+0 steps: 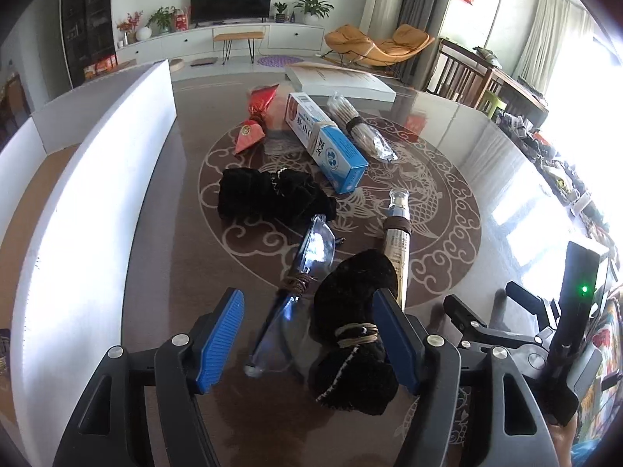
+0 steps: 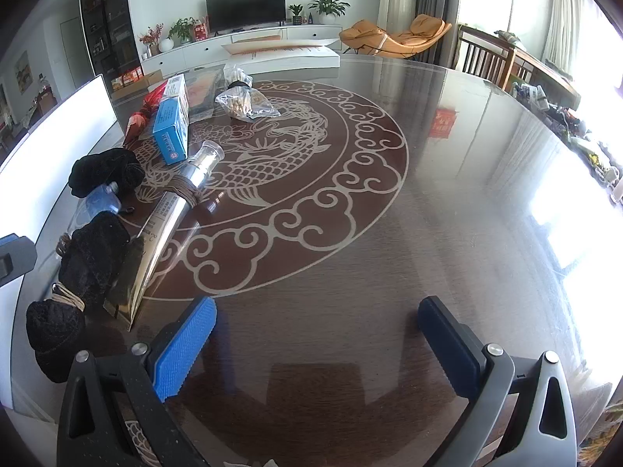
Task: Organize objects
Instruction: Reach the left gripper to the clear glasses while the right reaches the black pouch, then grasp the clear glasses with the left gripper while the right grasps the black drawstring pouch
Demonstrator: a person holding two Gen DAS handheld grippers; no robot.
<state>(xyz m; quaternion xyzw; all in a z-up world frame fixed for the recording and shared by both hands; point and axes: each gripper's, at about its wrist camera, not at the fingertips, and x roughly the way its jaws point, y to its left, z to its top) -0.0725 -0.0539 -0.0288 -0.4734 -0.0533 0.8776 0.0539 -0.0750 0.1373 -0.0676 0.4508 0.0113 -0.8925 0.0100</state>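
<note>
Left wrist view: my left gripper (image 1: 311, 330) stands with its blue-padded jaws spread wide over the glossy brown table with the pale fish-and-cloud pattern (image 1: 447, 194). Between the jaws lie a black velvet pouch tied with tan cord (image 1: 356, 334), touching the right pad, and clear plastic glasses bound with a brown band (image 1: 307, 272) just left of it. A silver tube with a clear cap (image 1: 397, 233) lies beside the pouch. Farther off sit a second black velvet bundle (image 1: 268, 194), a blue and white carton (image 1: 327, 140) and a tall white box wall (image 1: 97, 194) at left. My right gripper (image 2: 317, 334) hangs spread apart above bare tabletop, holding nothing.
</note>
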